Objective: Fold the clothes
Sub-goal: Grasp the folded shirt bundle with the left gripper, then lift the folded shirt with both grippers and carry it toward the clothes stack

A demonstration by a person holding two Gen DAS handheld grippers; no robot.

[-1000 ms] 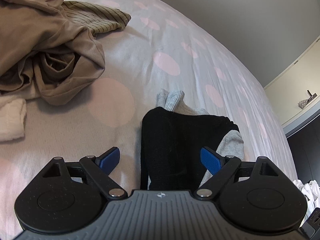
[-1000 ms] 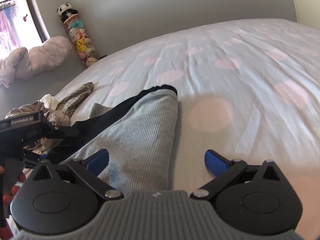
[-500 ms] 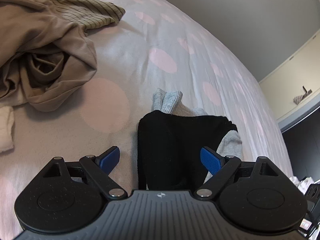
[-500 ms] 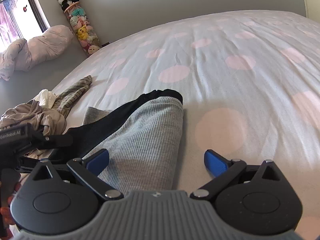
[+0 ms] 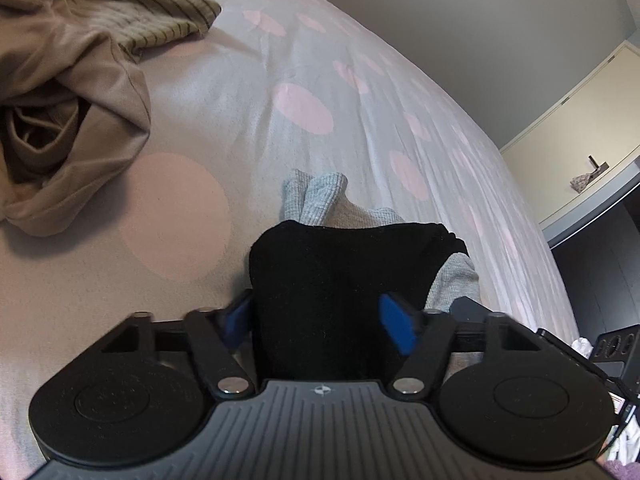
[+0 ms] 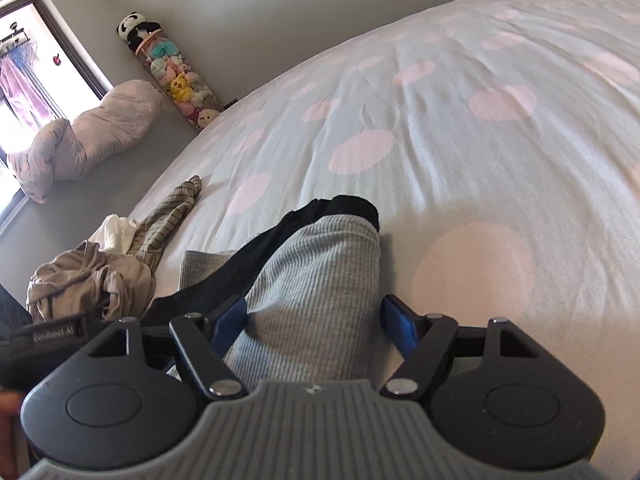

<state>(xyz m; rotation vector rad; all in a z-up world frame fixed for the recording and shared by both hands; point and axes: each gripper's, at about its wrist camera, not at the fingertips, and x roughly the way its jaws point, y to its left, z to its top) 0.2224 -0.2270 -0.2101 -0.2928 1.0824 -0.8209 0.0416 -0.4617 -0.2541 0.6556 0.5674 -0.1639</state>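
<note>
We close both grippers, left gripper [image 5: 320, 320] and right gripper [image 6: 312, 322], on the black-and-grey garment [image 5: 340, 276], fingers not yet clenched, gripping evenly

1. White lettering reading "GenRobot.AI" is showing in the right wrist view, on a dark plate [image 6: 54, 330] at the near left edge; this plate is sitting on the black body of the left gripper [image 6: 24, 340], which is reaching into that view from the left.
2. A small white compass-like emblem [image 5: 321, 390], without letters, is showing on the grey ribbed housing at the near centre of the left wrist view.
3. A similar small mark [image 6: 310, 388] is appearing on the grey housing in the right wrist view, too blurred for reading.
</note>
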